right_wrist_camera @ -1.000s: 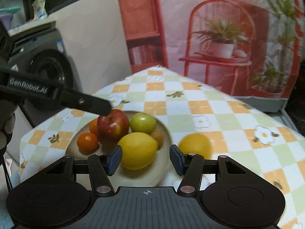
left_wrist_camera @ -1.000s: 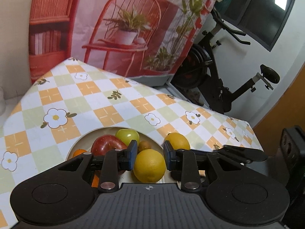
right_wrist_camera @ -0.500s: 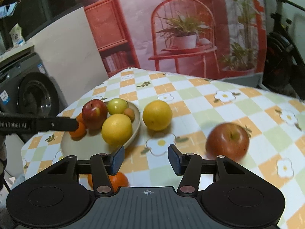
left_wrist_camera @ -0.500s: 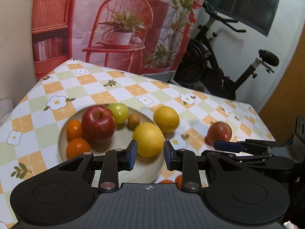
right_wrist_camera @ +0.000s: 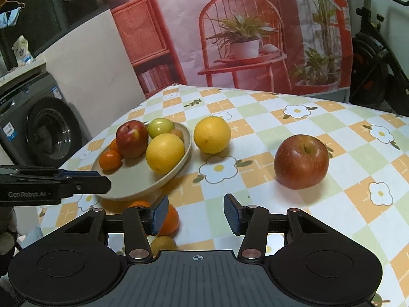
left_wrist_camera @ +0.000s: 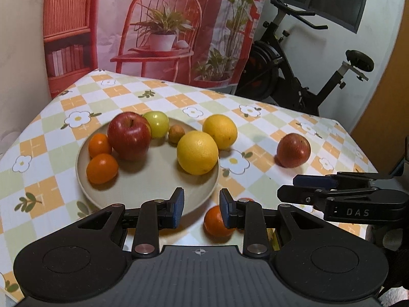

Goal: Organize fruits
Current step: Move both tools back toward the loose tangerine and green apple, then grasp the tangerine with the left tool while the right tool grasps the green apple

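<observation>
Both grippers empty, jaws spread: left gripper (left_wrist_camera: pixel 200 211) over near rim of plate (left_wrist_camera: pixel 143 192), right gripper (right_wrist_camera: pixel 196 213) over tablecloth (right_wrist_camera: pixel 319 117).

Likely step: fetch loose red apple (right_wrist_camera: pixel 301 162), well right of plate. Approach from above, straddle widest part, squeeze gently; round, may roll.

Also loose: yellow orange (right_wrist_camera: pixel 212 134) just beside plate, small orange (left_wrist_camera: pixel 216 222) under left fingers. Plate crowded at back, front bare. Exercise bike (left_wrist_camera: pixel 301 76) behind.
</observation>
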The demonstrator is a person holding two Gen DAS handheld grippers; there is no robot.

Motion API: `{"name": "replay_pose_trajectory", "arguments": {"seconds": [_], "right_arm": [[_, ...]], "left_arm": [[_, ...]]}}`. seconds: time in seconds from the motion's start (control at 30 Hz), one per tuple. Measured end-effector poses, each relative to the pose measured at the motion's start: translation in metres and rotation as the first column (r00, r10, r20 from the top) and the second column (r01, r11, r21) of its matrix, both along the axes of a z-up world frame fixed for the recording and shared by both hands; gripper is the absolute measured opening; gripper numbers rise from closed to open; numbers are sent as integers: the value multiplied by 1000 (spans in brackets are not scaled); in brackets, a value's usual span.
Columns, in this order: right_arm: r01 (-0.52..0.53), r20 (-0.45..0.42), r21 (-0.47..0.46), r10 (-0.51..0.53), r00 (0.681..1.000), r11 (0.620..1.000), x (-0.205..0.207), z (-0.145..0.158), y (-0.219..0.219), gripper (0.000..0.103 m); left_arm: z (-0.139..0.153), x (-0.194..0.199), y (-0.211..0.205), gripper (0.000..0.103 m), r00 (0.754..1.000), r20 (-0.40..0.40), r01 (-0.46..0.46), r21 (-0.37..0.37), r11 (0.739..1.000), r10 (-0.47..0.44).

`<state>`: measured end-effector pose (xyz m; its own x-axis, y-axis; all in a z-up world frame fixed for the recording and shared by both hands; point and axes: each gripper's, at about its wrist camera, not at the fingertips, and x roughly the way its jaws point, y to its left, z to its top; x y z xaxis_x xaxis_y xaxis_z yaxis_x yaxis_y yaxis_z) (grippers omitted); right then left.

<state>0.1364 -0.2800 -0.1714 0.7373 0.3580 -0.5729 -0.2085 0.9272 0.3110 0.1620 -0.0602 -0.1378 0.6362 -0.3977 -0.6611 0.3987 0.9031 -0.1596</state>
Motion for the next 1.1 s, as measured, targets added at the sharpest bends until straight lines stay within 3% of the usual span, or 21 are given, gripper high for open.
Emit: {"name": "replay_pose_trajectory", "arguments": {"seconds": [0.3, 0.77, 0.97, 1.1], "right_arm": [[-31, -36, -12, 31, 999, 999, -21, -3, 3, 46], [-73, -124, 75, 82, 989, 994, -31, -20, 4, 46], [-96, -130, 103, 109, 986, 990, -32, -21, 5, 41], [-99, -120, 87, 110, 987, 991, -32, -20, 4, 40]], "left_arm": [[-8, -5, -5, 32, 1000, -15, 7, -9, 1000, -7], [-16, -6, -9, 33, 998, -50, 27, -19, 999, -28], [-18, -7, -11, 42, 997, -58, 42, -29, 999, -43], [-21, -6, -14, 43, 996, -70, 58, -29, 998, -60]]}}
